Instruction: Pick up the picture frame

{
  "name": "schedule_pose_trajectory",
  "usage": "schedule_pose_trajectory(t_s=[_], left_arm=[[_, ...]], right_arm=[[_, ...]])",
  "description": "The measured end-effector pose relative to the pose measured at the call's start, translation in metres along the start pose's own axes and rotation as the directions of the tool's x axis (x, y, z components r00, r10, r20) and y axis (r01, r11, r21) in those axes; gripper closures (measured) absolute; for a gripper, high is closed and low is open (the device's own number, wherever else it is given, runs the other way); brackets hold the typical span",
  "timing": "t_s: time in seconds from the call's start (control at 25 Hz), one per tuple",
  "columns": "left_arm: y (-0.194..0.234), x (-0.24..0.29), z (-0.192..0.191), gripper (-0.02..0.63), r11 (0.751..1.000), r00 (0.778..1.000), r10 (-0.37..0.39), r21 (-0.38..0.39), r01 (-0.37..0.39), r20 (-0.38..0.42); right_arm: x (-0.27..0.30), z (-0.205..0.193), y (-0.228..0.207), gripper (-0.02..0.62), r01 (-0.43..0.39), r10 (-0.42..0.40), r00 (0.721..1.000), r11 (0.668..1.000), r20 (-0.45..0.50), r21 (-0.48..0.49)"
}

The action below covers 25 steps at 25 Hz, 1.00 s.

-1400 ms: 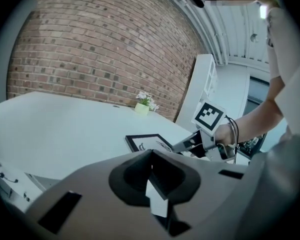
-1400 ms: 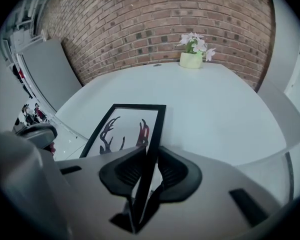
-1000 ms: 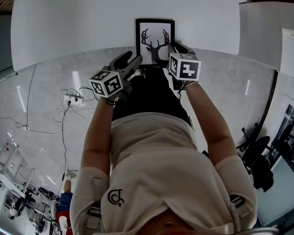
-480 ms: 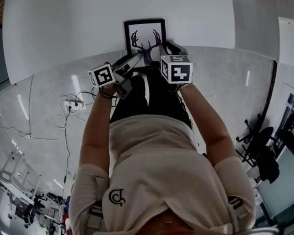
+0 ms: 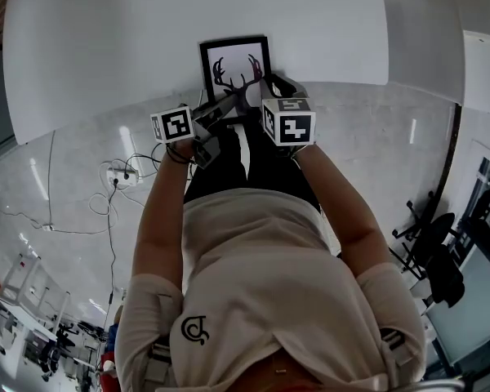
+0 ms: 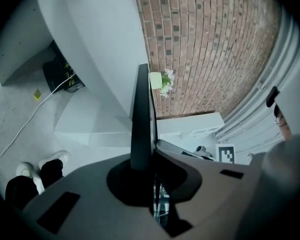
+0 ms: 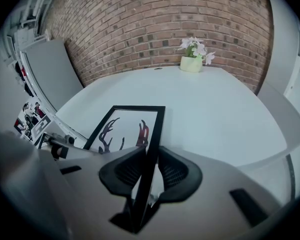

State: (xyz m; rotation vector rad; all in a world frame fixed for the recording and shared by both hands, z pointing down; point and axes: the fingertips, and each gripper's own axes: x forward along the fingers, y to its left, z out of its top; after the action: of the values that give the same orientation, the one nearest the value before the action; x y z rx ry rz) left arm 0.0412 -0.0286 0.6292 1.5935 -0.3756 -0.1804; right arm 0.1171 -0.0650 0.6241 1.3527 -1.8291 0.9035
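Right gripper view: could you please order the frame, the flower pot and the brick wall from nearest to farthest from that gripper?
1. Frame, between the jaws.
2. Flower pot, far across the table.
3. Brick wall, behind it.

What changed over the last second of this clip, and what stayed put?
The left gripper moved in from the left to the picture frame. Its jaws have just been closing, and they now clamp the frame's near-left edge. The right gripper stayed clamped on the frame's right edge, and the frame remains over the white table.
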Motion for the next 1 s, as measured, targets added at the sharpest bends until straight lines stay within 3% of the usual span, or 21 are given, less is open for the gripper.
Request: schedule_pose_trajectory(t_s=[0.4,0.64,0.84,1.0], left_arm=[[-0.010,-0.002,0.000,0.580,0.998,0.998,0.035,0.053,-0.037,0.048],[-0.028,-0.011,-0.001,0.583,0.964,0.991,0.131,0.226,-0.136,0.039],[-0.062,-0.018,0.014,0.583,0.963,0.989,0.088,0.245,-0.116,0.122],[-0.101,-0.021,0.023,0.583,0.931,0.974,0.068,0.337,-0.139,0.214]], right_arm=[[0.000,0.000,-0.003,0.481,0.002,-0.002,1.000,1.000,-0.003,0.001],[-0.031,0.015,-0.002,0.507,-0.016,0.018,0.998,0.999,0.065,-0.037],[-0.053,0.031,-0.002,0.549,-0.042,0.047,0.992,0.998,0.115,-0.048],[-0.083,0.040,-0.006,0.577,-0.052,0.062,0.983,0.997,0.173,-0.059]])
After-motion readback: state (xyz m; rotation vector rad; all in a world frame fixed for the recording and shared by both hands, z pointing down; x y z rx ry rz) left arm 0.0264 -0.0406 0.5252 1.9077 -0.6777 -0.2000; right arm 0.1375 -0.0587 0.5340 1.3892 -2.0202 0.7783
